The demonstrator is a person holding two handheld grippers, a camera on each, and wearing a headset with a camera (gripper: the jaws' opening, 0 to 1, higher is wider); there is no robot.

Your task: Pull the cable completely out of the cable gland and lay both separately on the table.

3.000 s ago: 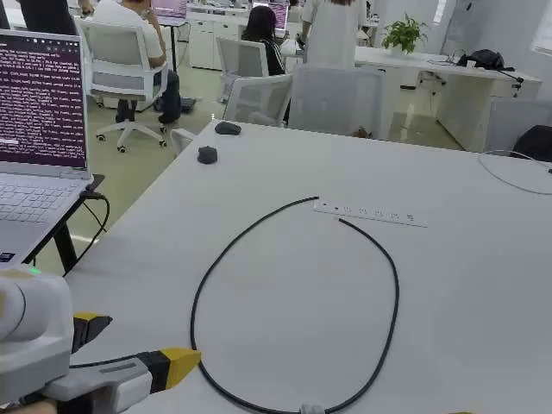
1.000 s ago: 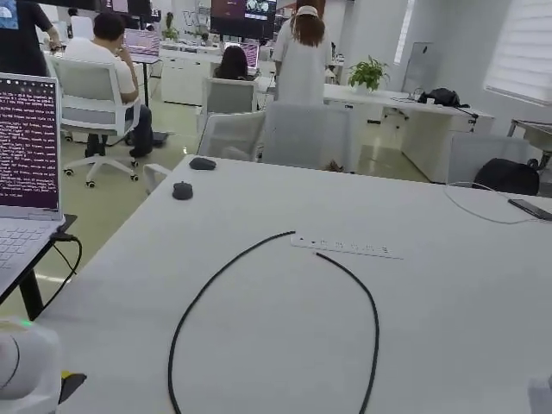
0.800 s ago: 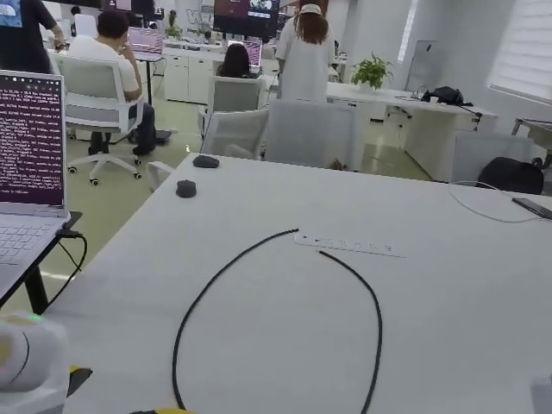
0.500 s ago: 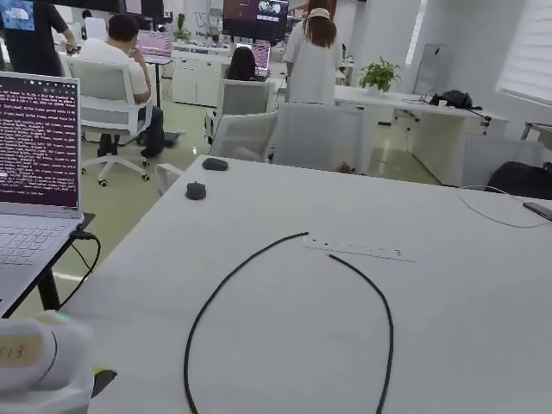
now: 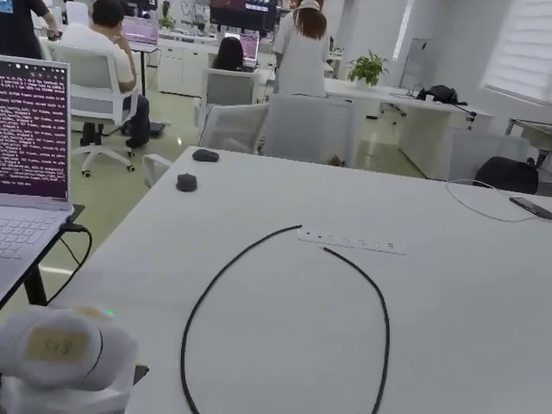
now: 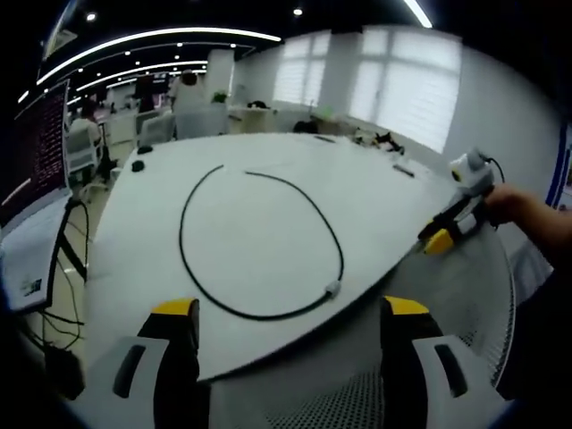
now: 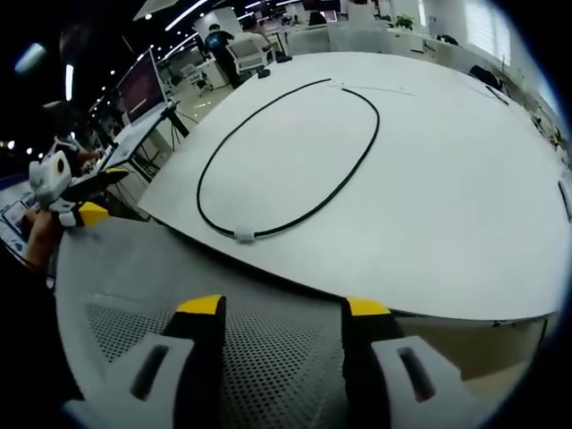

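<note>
Two grippers hang off the near edge of the white table (image 5: 285, 328), both with jaws spread wide and nothing between them. The left gripper (image 6: 290, 308) is at the table's rim, and the right gripper (image 7: 284, 306) is above a grey mesh chair (image 7: 277, 357). The black cable (image 6: 340, 250) lies in a large open loop on the tabletop, with the small pale cable gland (image 7: 243, 236) sitting on it at the loop's near side. The cable's two ends lie by a white power strip (image 5: 352, 241). A laptop (image 5: 30, 138) stands to the left.
</note>
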